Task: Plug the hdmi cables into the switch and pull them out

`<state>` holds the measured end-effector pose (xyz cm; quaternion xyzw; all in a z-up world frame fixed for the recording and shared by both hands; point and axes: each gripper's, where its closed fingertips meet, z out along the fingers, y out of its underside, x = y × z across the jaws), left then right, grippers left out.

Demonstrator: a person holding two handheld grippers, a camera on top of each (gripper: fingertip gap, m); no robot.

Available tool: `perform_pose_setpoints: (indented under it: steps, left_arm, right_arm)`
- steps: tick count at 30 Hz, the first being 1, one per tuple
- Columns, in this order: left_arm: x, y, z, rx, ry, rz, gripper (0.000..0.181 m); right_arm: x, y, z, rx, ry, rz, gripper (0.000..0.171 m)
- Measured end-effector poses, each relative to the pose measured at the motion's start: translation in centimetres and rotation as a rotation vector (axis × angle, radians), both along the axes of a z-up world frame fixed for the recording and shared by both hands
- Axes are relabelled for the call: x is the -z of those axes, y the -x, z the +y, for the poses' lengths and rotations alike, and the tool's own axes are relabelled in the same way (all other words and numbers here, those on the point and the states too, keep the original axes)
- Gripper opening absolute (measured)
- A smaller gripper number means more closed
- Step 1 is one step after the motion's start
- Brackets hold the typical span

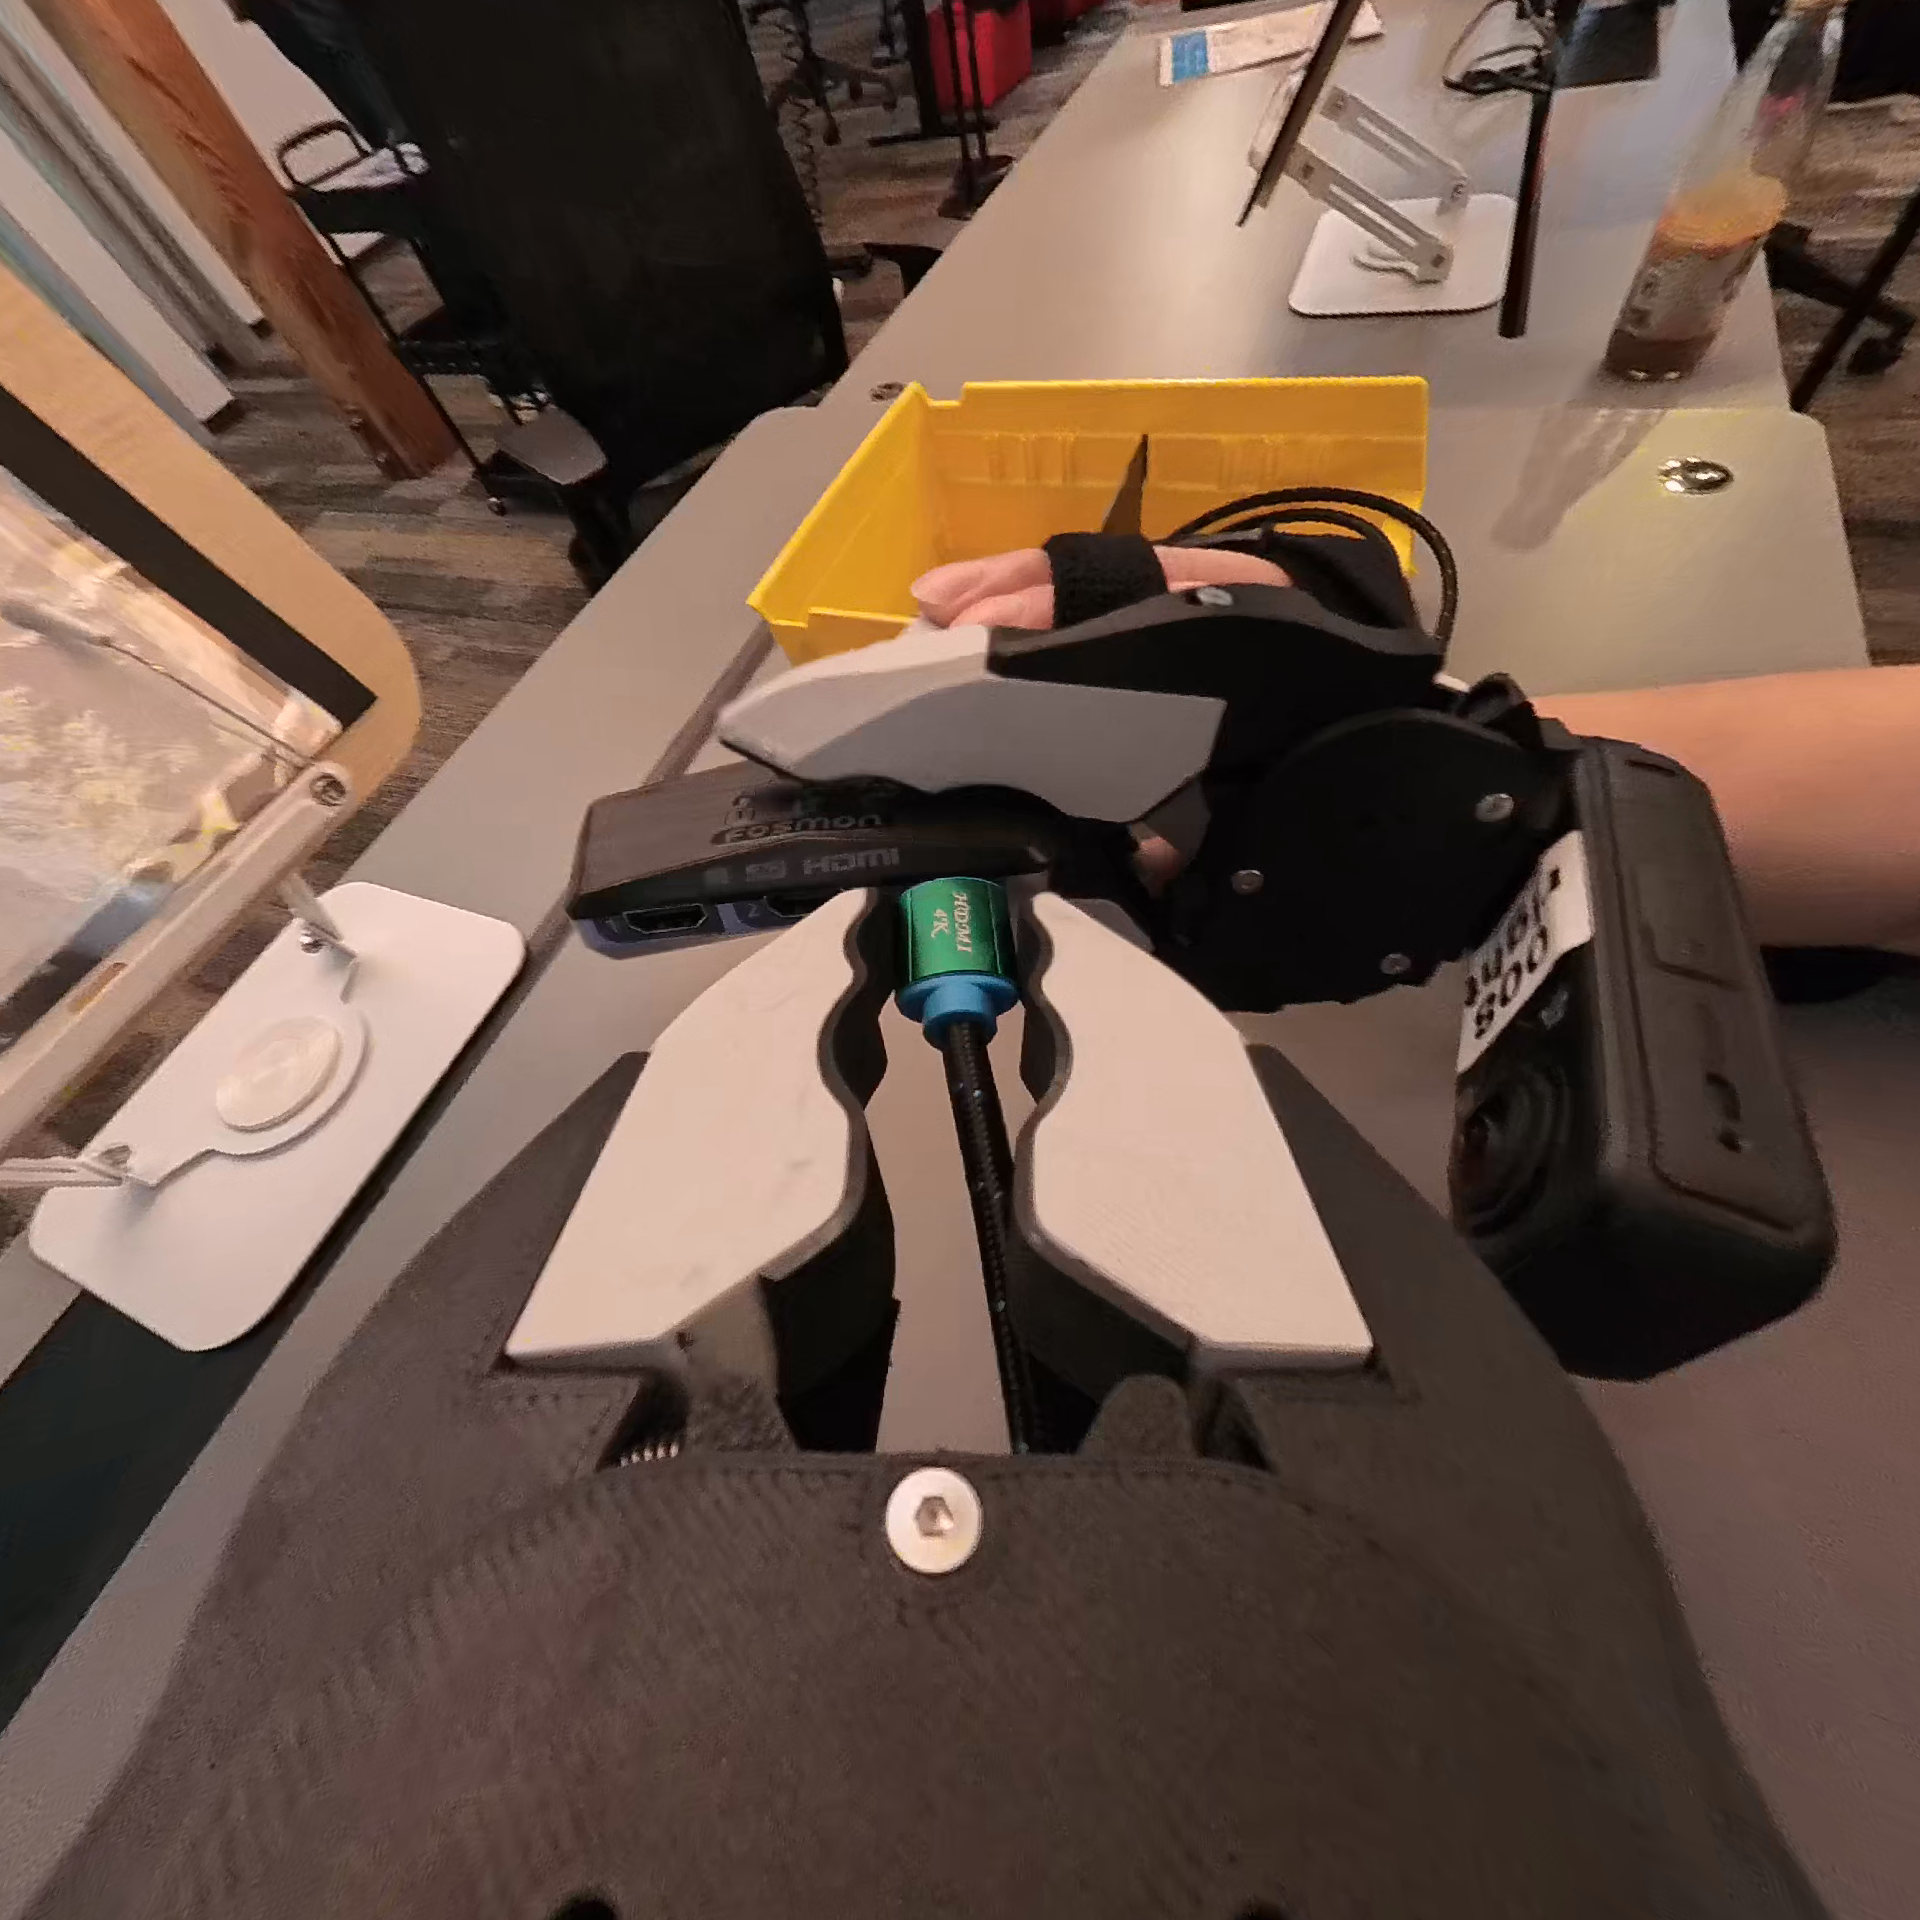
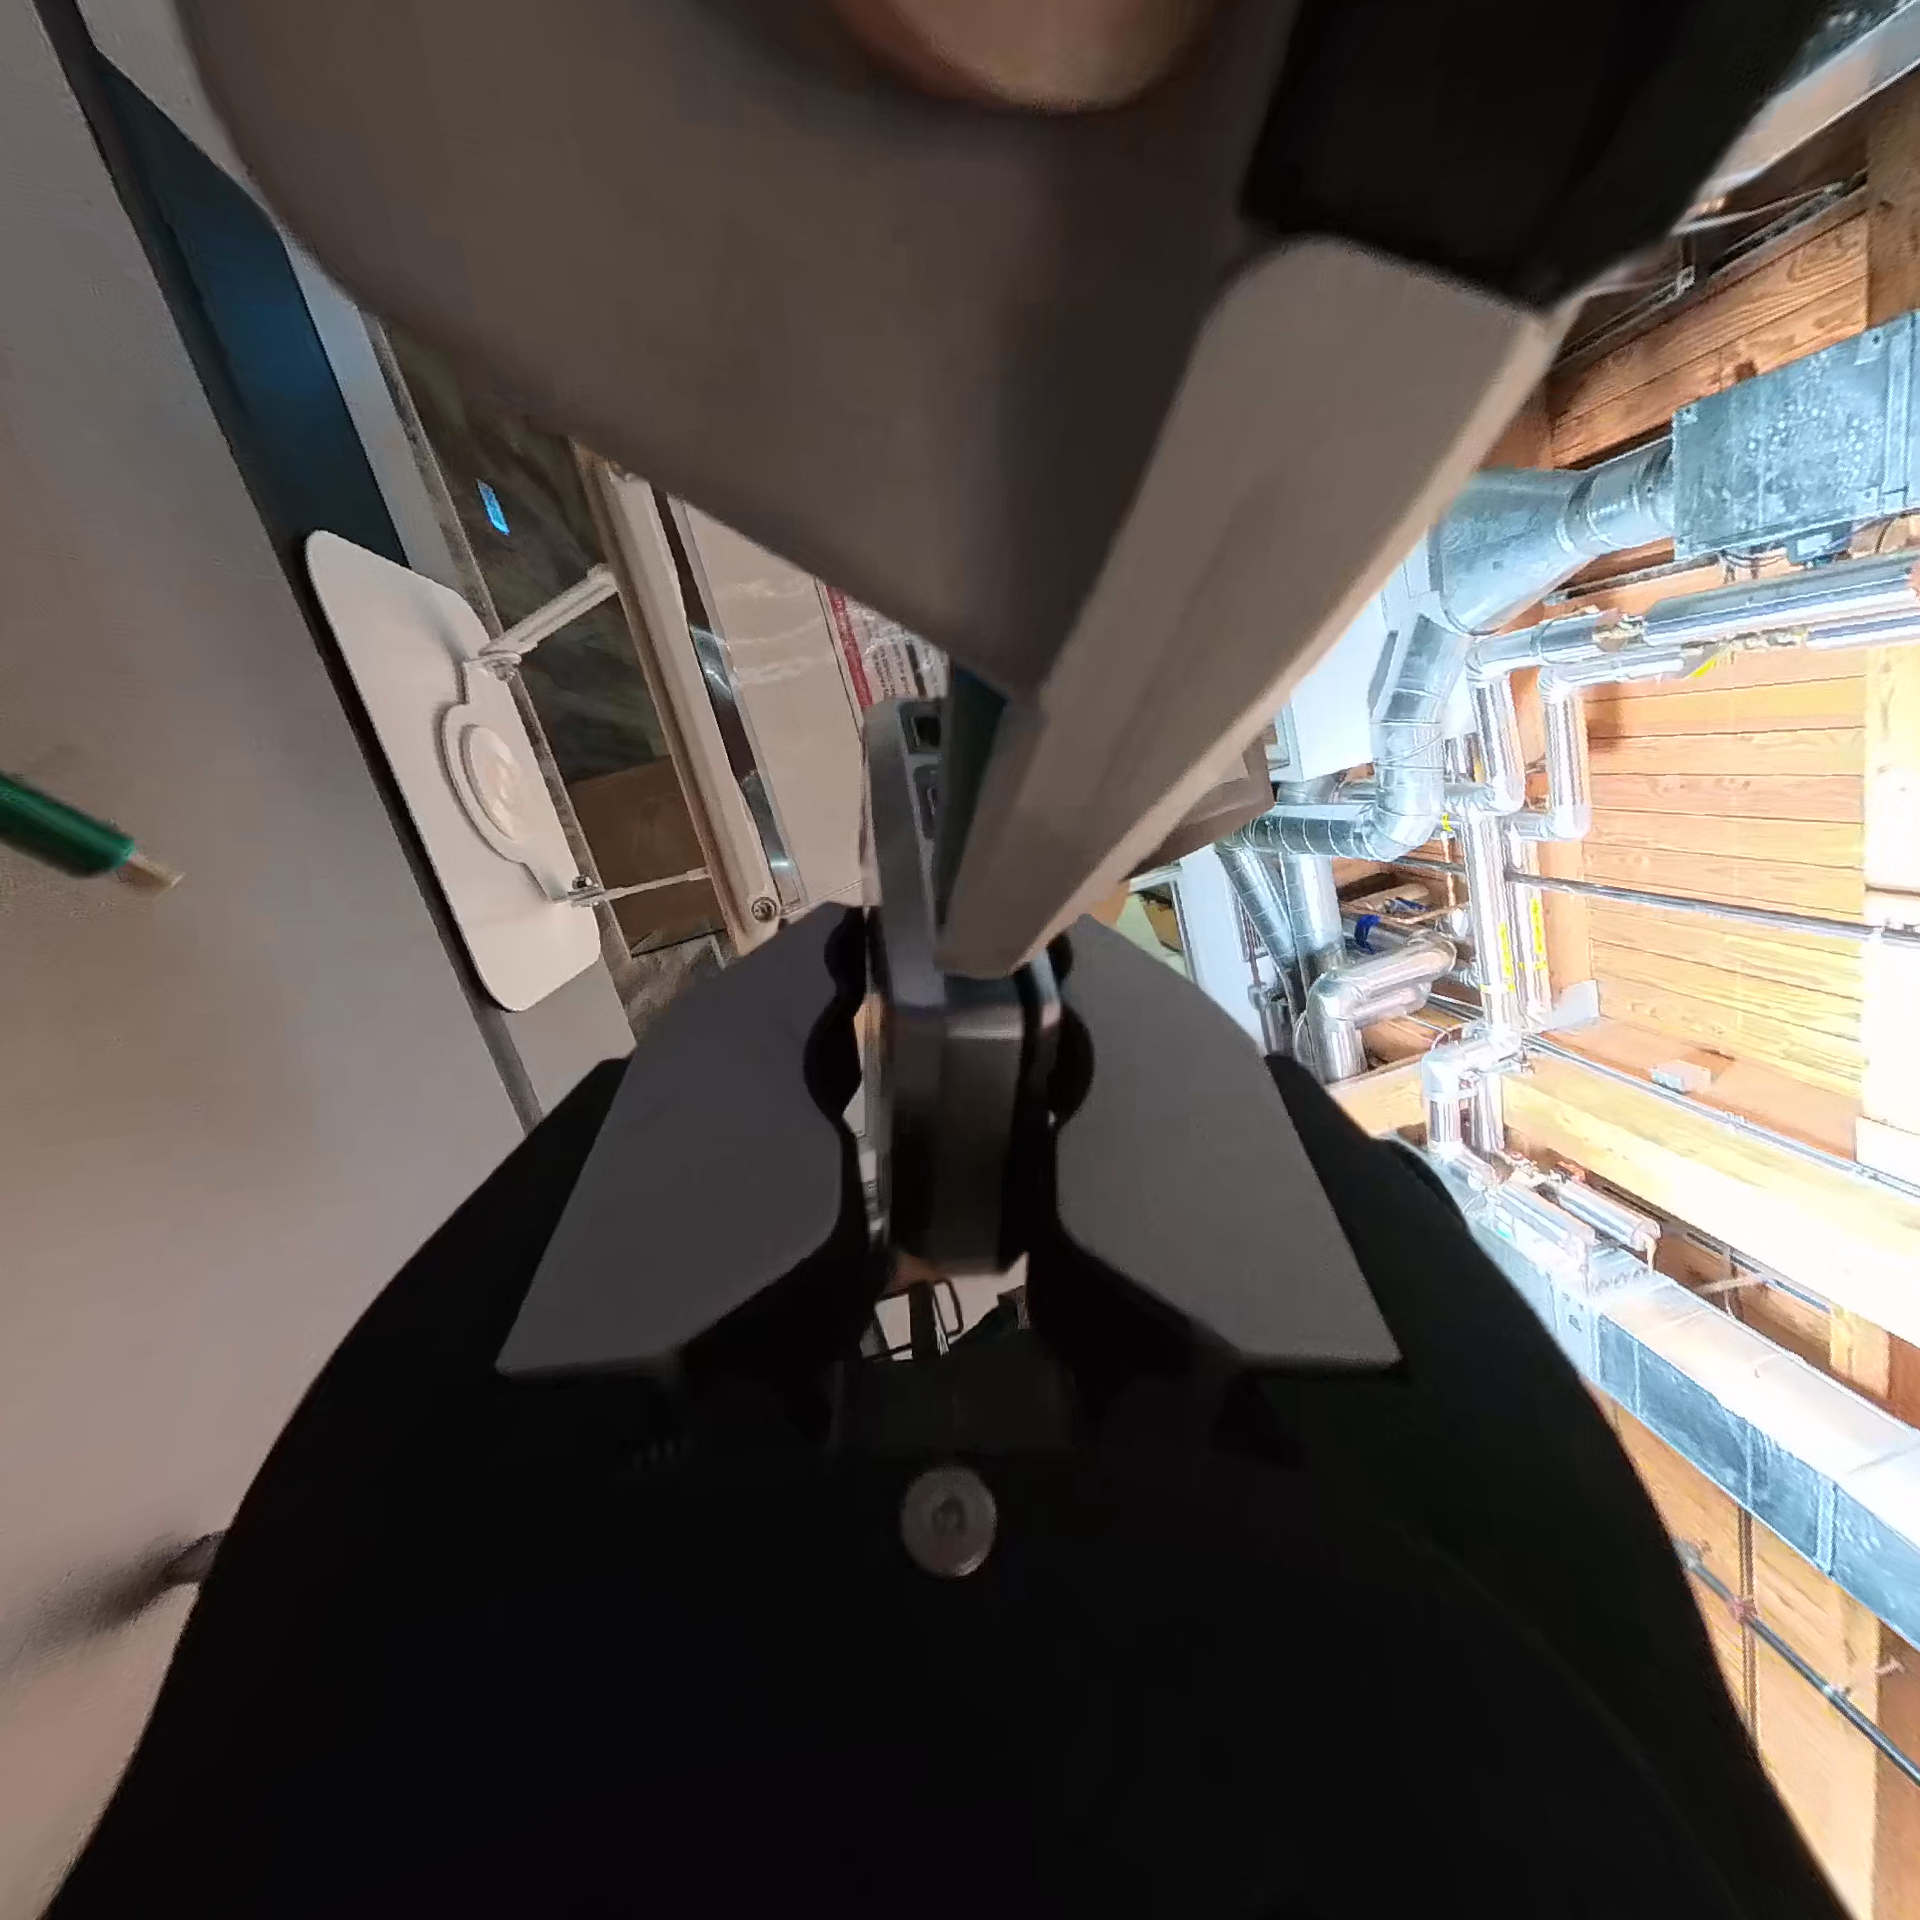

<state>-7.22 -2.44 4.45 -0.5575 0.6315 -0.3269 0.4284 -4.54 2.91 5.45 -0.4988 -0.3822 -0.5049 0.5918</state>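
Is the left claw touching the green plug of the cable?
Touching. The left wrist view shows the left claw closed on the green plug, both fingers pressing its sides, at the switch.

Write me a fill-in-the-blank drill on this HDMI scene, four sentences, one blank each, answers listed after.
1. The left tool is shut on a plug whose metal shell is ____.
2. The right tool grips the black ____.
3. The bin behind the switch is coloured ____.
4. The empty port sits to the ____ of the plug in the left wrist view.

Answers: green; switch; yellow; left
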Motion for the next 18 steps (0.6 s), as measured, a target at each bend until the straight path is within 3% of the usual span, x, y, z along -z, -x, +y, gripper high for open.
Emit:
perform_pose_setpoints:
  steps: [9,18]
  left_arm:
    - [-0.2,0.3,0.1,-0.007,-0.012,-0.002,0.022]
    - [1.8,0.2,0.0,-0.015,-0.109,0.121,0.022]
  right_arm:
    - [-0.1,0.6,-0.2,0.004,-0.04,0.009,0.027]
    - [1.5,0.8,-0.1,-0.084,0.034,-0.039,0.024]
